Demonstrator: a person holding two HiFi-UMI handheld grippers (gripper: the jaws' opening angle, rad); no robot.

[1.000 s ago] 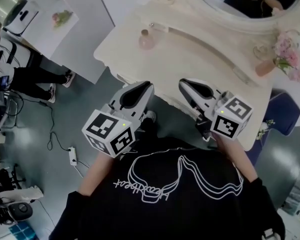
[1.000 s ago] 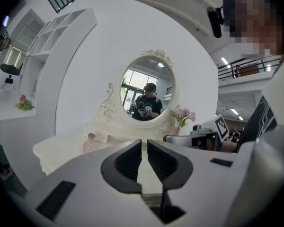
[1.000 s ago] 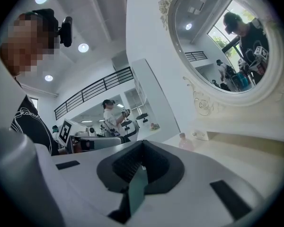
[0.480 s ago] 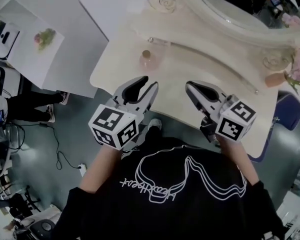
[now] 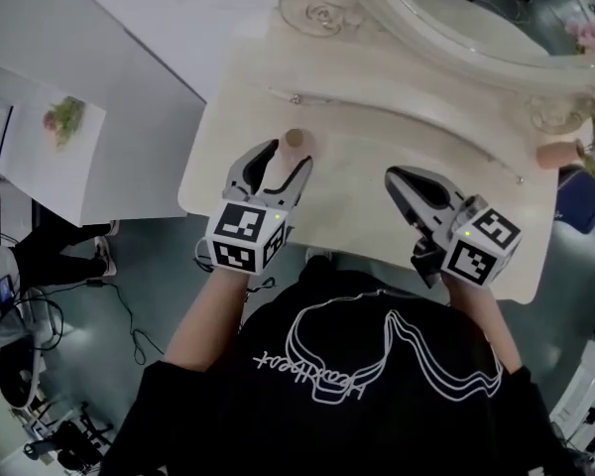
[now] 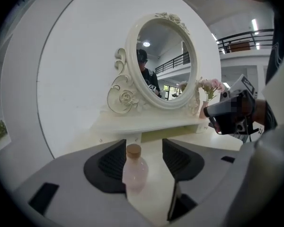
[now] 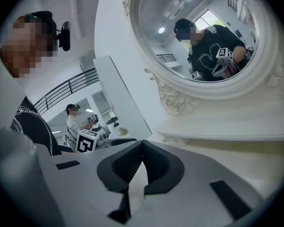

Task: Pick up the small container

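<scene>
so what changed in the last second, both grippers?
The left gripper came forward over the dressing table to the small pink bottle. Its jaws have just been opening, and the bottle now stands between them, not gripped. The right gripper also moved further in over the tabletop. Unchanged: the bottle is upright in its place, the right jaws are shut and empty, and nothing has been picked up.

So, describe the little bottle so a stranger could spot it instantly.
Find the cream dressing table with the oval mirror. On its left end, before the raised shelf, stands a small bottle. Unlike the flower vase far right, it is clear pink with a cork stopper.
</scene>
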